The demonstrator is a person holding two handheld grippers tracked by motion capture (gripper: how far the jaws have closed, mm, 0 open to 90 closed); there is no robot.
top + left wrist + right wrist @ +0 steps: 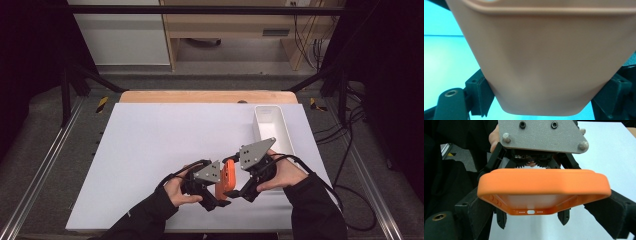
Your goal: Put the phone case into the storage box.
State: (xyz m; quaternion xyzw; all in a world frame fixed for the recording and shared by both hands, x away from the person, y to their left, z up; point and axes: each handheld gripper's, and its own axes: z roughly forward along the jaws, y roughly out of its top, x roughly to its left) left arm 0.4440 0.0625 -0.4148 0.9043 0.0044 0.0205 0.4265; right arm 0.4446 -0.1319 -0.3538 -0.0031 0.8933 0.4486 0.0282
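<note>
Orange soft-plastic phone case (pixel 544 187) is held between both tools above the white table (pixel 150 150). Left tool (pixel 220 200) is clamped on its two sides, jaws wide. Right tool (pixel 239 192) is set around one end, both jaws against the case. White oblong tray (pixel 287 131) sits beside.

Orange phone case (pixel 544 185) sits crosswise between the right gripper (pixel 544 207) fingers (pixel 477 210), port cutouts facing the camera, one finger at each side edge. Beyond it, the left gripper (pixel 534 205) grips the case's far end. White tabletop (pixel 609 157) underneath.
</note>
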